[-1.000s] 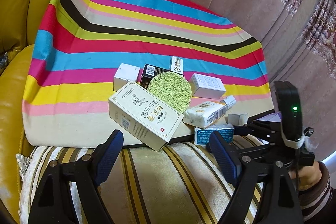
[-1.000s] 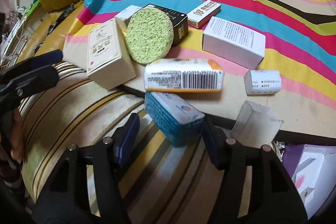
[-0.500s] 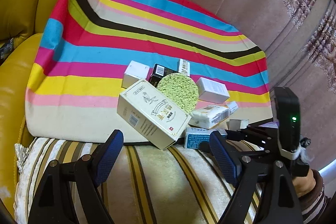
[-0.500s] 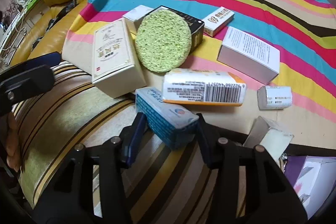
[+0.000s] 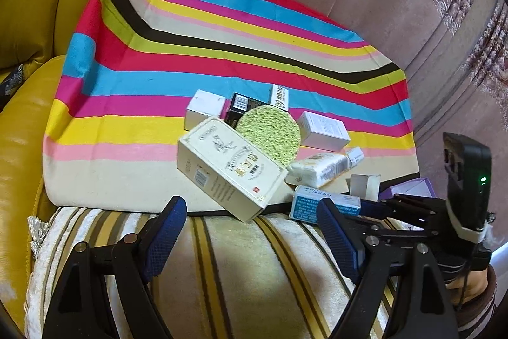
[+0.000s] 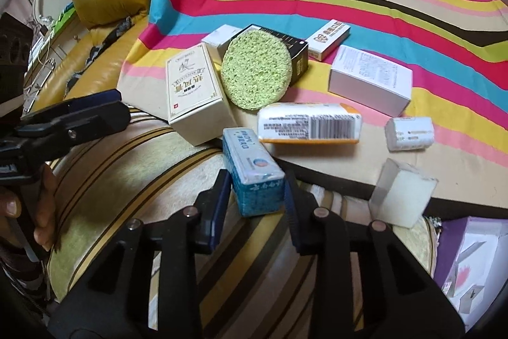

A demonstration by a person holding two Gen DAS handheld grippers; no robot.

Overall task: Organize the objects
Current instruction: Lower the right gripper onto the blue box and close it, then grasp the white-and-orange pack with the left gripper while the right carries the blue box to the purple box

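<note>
A heap of small boxes lies on a striped cloth on a sofa. My right gripper is shut on a blue box, which also shows in the left wrist view. My left gripper is open and empty, just short of a large cream box that tilts over the cloth's front edge; it also shows in the right wrist view. A round green sponge leans on a black box. A white and orange pack lies behind the blue box.
Other white boxes and a small roll pack lie on the cloth. A clear-sided small box sits at the cloth's front edge. A purple and white carton is at the right. Yellow leather cushions flank the left.
My right gripper has closed onto the blue box and drawn it slightly off the heap. The left gripper has pulled back a little and stays open.
</note>
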